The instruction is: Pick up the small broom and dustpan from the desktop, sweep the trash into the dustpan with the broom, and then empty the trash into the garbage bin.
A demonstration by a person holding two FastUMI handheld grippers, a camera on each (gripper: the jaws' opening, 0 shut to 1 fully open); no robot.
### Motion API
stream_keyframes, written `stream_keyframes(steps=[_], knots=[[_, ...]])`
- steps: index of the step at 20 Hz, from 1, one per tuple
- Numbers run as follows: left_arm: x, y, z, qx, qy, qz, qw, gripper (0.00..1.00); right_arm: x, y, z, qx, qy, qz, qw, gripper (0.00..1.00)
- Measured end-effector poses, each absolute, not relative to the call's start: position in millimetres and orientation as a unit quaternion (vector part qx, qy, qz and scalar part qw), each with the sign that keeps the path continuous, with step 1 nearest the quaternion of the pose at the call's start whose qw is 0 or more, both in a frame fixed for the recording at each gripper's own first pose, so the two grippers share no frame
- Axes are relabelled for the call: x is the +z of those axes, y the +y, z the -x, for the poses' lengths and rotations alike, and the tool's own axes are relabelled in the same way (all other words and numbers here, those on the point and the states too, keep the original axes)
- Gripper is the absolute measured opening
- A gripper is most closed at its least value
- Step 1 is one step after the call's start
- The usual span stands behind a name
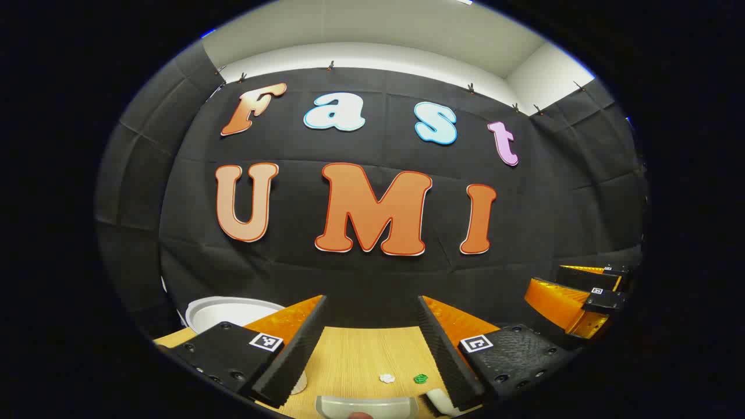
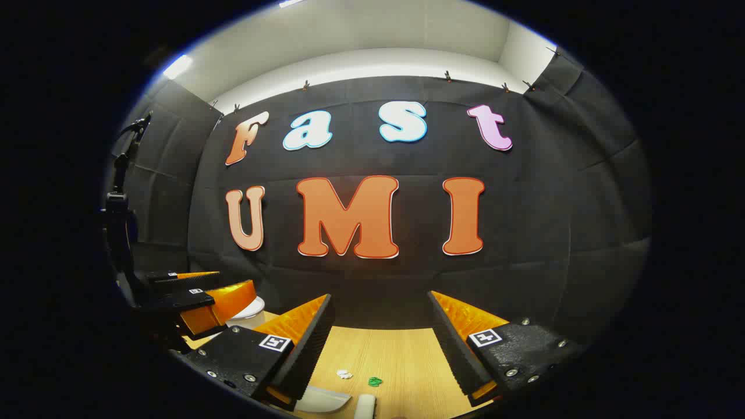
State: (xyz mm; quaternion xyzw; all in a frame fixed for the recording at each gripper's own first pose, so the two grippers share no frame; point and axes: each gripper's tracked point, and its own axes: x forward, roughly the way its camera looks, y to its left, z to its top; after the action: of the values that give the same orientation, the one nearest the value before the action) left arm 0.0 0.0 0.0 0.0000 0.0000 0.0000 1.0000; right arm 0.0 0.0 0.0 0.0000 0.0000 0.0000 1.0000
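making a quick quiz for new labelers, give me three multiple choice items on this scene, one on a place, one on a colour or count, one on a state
1. Where do the bits of trash lie?
A. on the wooden desktop ahead of the grippers
B. inside the white bin
C. between the fingers of one gripper

2. What colours are the two bits of trash?
A. both red
B. one white, one green
C. one blue, one yellow

3. How do the two grippers stand?
A. both shut on the broom
B. one open, one shut
C. both open, holding nothing

Answers:
1 A: the white scrap and the green scrap sit on the desktop, apart from the white bin.
2 B: both views show one white and one green.
3 C: the left gripper and the right gripper have their fingers spread wide with nothing between them.
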Motion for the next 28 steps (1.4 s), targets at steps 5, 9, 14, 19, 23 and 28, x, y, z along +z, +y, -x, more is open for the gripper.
stream_keyframes(steps=[5, 9, 14, 19, 23, 28], knots=[[0.7, -9.9, 8.7, 0.005, 0.003, -0.008, 1.000, 0.94, 0.1, 0.3, 0.0, 0.015, -0.002, -0.006, 1.000, 0.95], [2.4, -8.6, 13.2, 0.014, 0.004, -0.016, 1.000, 0.94, -1.5, 4.4, 4.7, 0.023, 0.000, 0.003, 1.000, 0.95], [6.9, -5.6, 19.3, 0.030, -0.005, -0.024, 0.999, 0.93, -2.2, 1.6, 7.8, 0.017, 0.004, 0.003, 1.000, 0.95], [15.6, -9.5, 24.7, 0.037, -0.023, -0.041, 0.998, 0.93, -4.5, 0.3, 9.1, 0.013, 0.009, 0.005, 1.000, 0.95], [7.8, -9.1, 26.5, 0.041, -0.014, -0.042, 0.998, 0.95, -11.9, -0.1, 9.6, 0.010, 0.022, 0.001, 1.000, 0.95], [3.6, -9.6, 25.0, 0.043, -0.011, -0.050, 0.998, 0.94, -23.2, -1.0, 9.6, -0.003, 0.039, -0.002, 0.999, 0.95]])
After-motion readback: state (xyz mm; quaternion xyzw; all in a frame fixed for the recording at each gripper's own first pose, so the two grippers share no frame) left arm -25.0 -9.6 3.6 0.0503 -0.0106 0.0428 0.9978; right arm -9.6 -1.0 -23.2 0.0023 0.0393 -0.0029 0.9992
